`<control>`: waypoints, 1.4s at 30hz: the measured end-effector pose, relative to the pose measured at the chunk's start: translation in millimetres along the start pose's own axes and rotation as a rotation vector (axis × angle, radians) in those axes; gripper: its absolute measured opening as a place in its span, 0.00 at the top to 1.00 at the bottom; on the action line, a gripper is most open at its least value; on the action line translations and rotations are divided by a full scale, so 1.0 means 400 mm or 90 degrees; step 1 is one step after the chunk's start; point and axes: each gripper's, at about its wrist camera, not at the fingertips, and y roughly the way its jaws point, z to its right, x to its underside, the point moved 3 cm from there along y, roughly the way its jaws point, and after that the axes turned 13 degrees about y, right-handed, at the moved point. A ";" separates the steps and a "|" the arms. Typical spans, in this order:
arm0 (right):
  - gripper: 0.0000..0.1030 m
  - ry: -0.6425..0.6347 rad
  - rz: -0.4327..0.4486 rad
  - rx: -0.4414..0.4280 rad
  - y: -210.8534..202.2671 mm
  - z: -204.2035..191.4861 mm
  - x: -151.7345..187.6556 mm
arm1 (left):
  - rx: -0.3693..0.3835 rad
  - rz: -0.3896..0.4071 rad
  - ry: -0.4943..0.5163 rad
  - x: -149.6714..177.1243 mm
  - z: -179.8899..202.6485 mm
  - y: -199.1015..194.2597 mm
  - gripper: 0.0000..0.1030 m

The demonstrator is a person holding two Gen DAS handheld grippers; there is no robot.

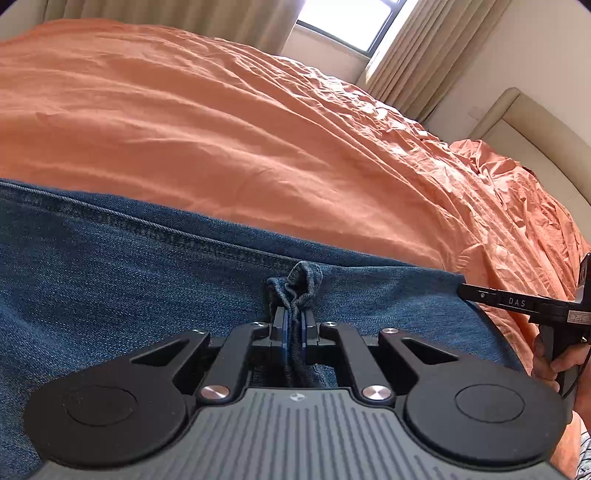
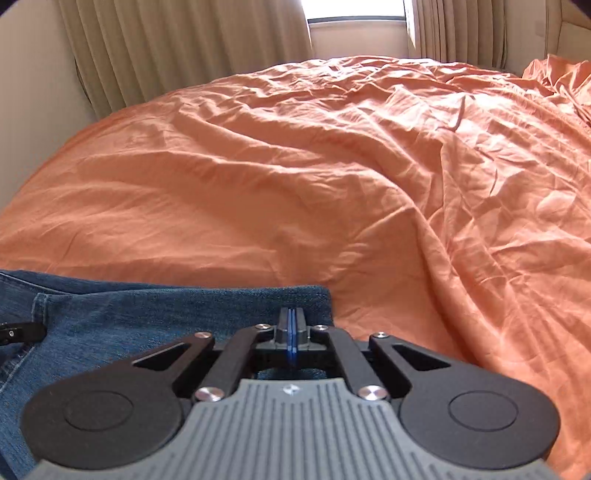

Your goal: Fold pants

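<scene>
Blue denim pants point(image 1: 129, 277) lie flat on the orange bed sheet point(image 1: 221, 129), their stitched seam running along the far edge. My left gripper point(image 1: 293, 314) is shut on a bunched pinch of that denim, which puckers up above the pads. In the right wrist view the pants point(image 2: 147, 314) end in a straight edge just right of my right gripper point(image 2: 291, 314). Its blue pads are pressed flat together over the denim, and no cloth shows between them. From the left wrist view the right gripper point(image 1: 480, 295) is seen side-on, its tip at the pants' right corner.
A hand point(image 1: 554, 362) grips the right tool's handle at the right edge. Wrinkled orange sheet point(image 2: 295, 166) spreads far beyond the pants. Beige curtains point(image 2: 166, 48) and a window point(image 2: 354, 11) lie behind the bed, with a padded headboard point(image 1: 535, 129) at right.
</scene>
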 end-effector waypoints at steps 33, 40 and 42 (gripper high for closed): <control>1.00 -0.197 -0.106 0.003 -0.283 -0.025 0.299 | -0.112 -0.086 0.017 0.133 0.153 -0.144 0.71; 0.99 -0.282 -0.078 0.008 -0.377 -0.138 0.262 | -0.090 -0.012 -0.026 0.122 0.130 -0.307 0.65; 0.99 -0.317 -0.073 -0.007 -0.396 -0.182 0.261 | -0.100 0.008 -0.036 0.115 0.102 -0.367 0.63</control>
